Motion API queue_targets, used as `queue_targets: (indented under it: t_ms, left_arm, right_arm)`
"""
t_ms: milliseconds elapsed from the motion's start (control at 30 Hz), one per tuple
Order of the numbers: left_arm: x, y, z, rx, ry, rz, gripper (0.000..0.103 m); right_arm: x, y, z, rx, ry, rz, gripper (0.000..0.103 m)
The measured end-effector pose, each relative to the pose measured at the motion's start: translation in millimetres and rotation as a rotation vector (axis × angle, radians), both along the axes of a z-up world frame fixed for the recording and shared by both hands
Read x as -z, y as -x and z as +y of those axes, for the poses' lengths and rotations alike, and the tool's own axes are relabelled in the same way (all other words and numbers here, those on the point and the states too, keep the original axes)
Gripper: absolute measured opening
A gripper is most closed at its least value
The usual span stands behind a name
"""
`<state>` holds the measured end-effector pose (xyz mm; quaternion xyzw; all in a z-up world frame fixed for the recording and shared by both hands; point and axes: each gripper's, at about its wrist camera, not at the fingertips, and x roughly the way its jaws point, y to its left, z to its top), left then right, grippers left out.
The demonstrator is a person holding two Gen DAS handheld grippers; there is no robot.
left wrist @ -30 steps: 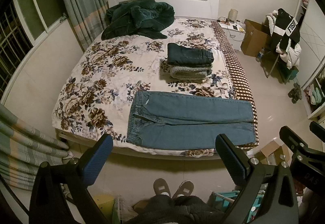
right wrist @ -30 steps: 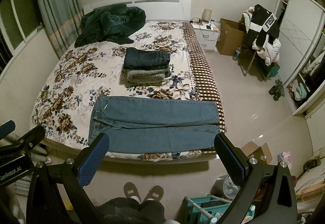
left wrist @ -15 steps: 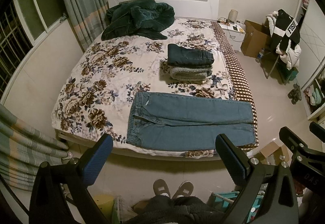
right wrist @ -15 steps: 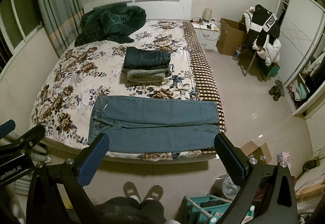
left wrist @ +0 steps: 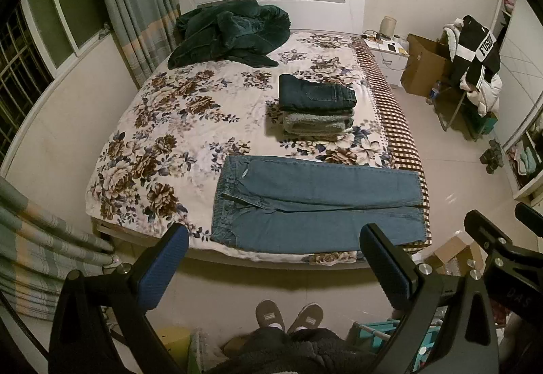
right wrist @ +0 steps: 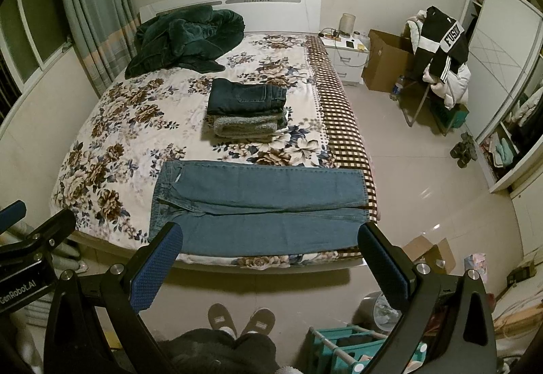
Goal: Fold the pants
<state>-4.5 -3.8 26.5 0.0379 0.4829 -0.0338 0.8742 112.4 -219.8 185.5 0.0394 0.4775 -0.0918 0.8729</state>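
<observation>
Floral bed [left wrist: 163, 150], jeans [left wrist: 315, 204] flat beyond both gaping, empty grippers

Matt blue denim pants [left wrist: 315, 204], plush dark green blanket [left wrist: 230, 31], floral cloth bed [left wrist: 163, 136] cover, glossy tiled floor [right wrist: 424, 170], tongs [right wrist: 268, 262] with textured blue pads [right wrist: 154, 272], brown cardboard box [right wrist: 387, 60]

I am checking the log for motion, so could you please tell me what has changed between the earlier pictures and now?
Nothing has visibly changed. The left gripper and right gripper stay held back from the bed, jaws open and empty, and the light blue jeans still lie flat and unfolded near its foot.
</observation>
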Motion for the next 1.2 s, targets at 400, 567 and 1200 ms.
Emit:
queue_targets:
  t_ms: [400, 567, 1200]
  left_arm:
    - [4, -3, -1, -0.005, -0.007, -0.004, 0.103]
    - [22, -32, -10, -0.050, -0.044, -0.035, 0.103]
    - [292, -288, 2, -0.327, -0.056, 0.441, 0.103]
  right_arm:
    - [27, 16, 13, 0.004, -0.039, 0.029, 0.103]
    - [53, -4, -6, 0.032, -0.061, 0.038, 0.103]
    - [337, -229, -168, 0.399, -0.284, 0.314, 0.103]
